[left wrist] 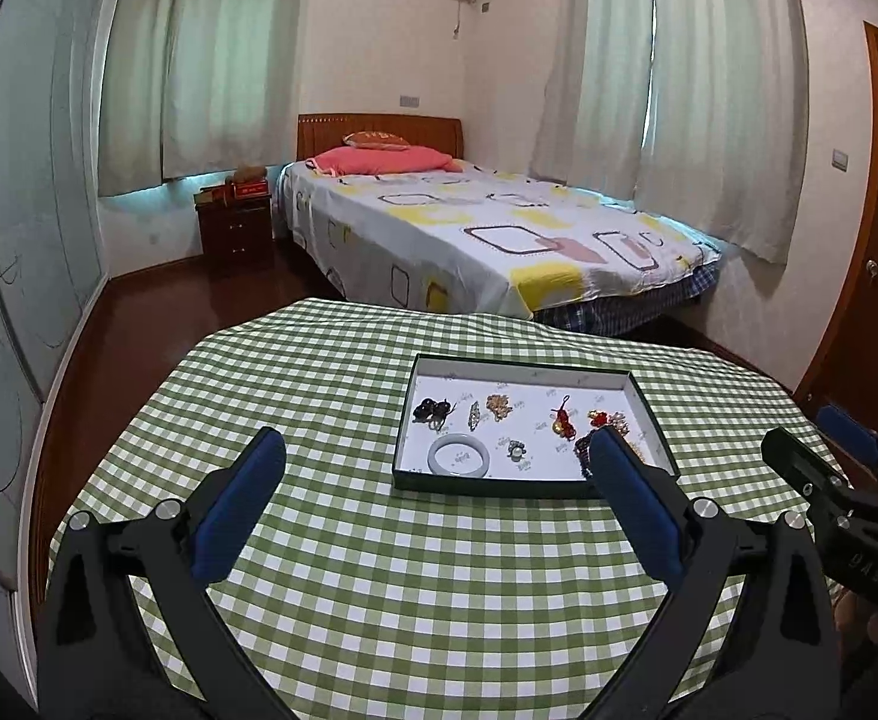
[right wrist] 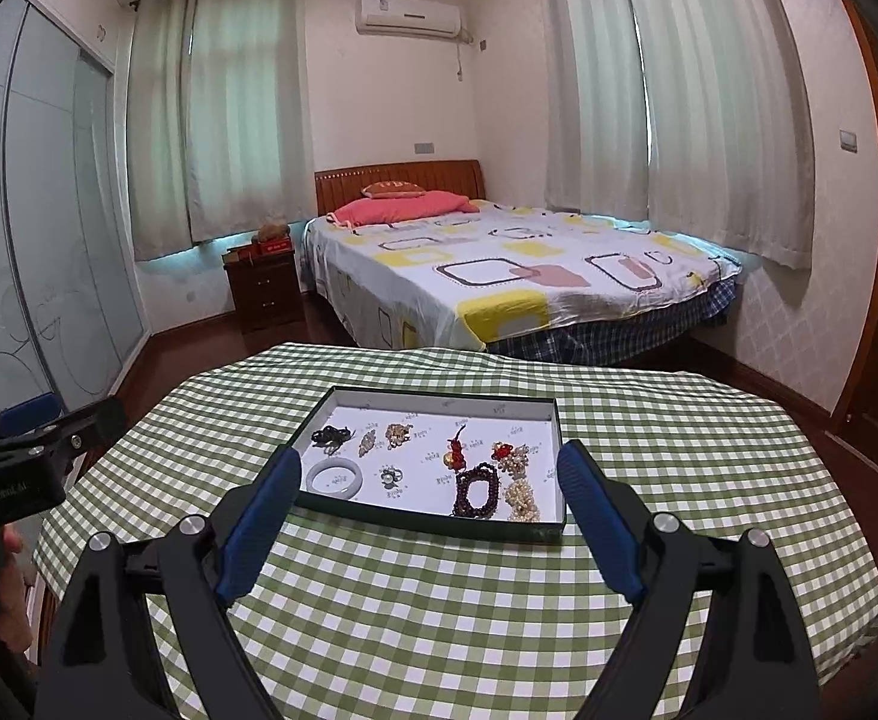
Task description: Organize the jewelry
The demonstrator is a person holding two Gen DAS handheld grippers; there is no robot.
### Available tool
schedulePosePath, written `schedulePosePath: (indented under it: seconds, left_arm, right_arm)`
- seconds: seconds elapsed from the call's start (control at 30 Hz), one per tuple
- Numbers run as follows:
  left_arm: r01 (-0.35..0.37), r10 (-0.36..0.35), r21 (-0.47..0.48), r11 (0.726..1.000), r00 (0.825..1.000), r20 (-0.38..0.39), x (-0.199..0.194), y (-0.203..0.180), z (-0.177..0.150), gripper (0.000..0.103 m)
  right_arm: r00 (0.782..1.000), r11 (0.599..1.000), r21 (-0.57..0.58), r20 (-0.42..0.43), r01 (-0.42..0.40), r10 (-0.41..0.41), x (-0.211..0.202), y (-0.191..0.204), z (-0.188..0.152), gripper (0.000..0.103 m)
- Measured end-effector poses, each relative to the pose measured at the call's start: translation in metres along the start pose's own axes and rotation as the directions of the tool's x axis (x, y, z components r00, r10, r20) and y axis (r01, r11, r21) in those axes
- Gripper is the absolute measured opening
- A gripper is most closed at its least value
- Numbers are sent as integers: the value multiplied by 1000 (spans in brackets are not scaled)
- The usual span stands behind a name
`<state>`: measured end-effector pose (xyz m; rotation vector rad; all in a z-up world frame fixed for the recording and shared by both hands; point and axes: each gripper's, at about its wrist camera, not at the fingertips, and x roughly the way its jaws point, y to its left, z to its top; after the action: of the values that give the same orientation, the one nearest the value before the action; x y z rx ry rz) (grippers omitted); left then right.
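Observation:
A shallow dark-rimmed tray (left wrist: 499, 485) with a white floor sits on the green checked table and shows in both views (right wrist: 439, 527). It holds several jewelry pieces: a pale jade bangle (left wrist: 459, 455) (right wrist: 334, 479), a dark bead bracelet (right wrist: 475, 491), a pearl cluster (right wrist: 522, 499), a red charm (right wrist: 454, 451), a black hair tie (right wrist: 331, 438) and small brooches. My left gripper (left wrist: 439, 450) is open and empty, above the table just short of the tray. My right gripper (right wrist: 430, 471) is open and empty, its blue fingertips either side of the tray's near edge.
The table (left wrist: 379, 570) has a green checked cloth. Beyond it stand a bed (right wrist: 499, 276), a dark nightstand (right wrist: 262, 288), curtains and a sliding wardrobe at the left. The right gripper shows at the right edge of the left wrist view (left wrist: 847, 480).

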<state>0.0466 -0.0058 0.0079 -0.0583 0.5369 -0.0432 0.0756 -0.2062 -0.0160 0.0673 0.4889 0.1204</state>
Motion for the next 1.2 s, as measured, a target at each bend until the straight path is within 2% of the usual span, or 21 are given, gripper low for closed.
schedulePosePath:
  seconds: [0.27,1.2]
  left_arm:
    - [12,-12,4,1000,1000,12,-8,-2,0,99]
    - [14,-14,-1,1000,1000,13,-9,0,-3,99]
  right_arm:
    - [1000,1000,0,30,8,-8,-14,0,0,85]
    - [999,1000,-2,38,8,-8,-13,2,2,85]
